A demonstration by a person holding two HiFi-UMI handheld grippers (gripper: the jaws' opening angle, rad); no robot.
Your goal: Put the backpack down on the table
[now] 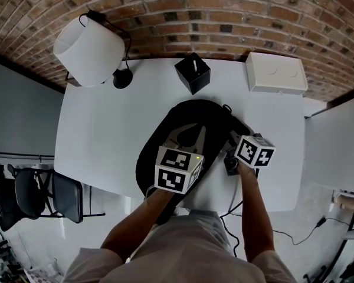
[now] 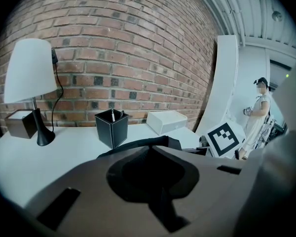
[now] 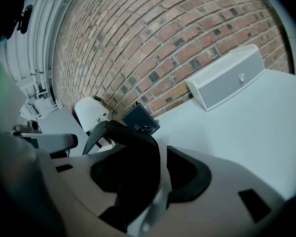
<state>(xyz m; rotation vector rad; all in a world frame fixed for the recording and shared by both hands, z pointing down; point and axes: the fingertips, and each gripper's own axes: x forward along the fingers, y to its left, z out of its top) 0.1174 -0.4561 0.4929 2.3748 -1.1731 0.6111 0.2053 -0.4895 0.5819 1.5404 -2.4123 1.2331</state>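
- Two hand-held grippers meet at one black fabric backpack in the head view. It lies flat near the middle of the white bench, so it looks already set down. The left hand-held gripper is over its near half, and the right hand-held gripper is at its right side.
- Left gripper view: the jaws of the left hand-held gripper seem pinched together on a fold of the backpack, though the dark recess makes the seam hard to read. Beyond it stand a black square pen holder and a white-shaded lamp.
- Right gripper view: the jaws of the right hand-held gripper stand wide apart. A black webbing strap arches up between them, and the right-hand pad is clear of it, so nothing is clamped.
- Handling, as a judgement: the bag is soft and floppy and sags where it is unsupported. It is probably light if empty. Smooth cloth would bunch and slip in a pinch, so the webbing strap or top loop, narrow and firm, is the better place to take hold.
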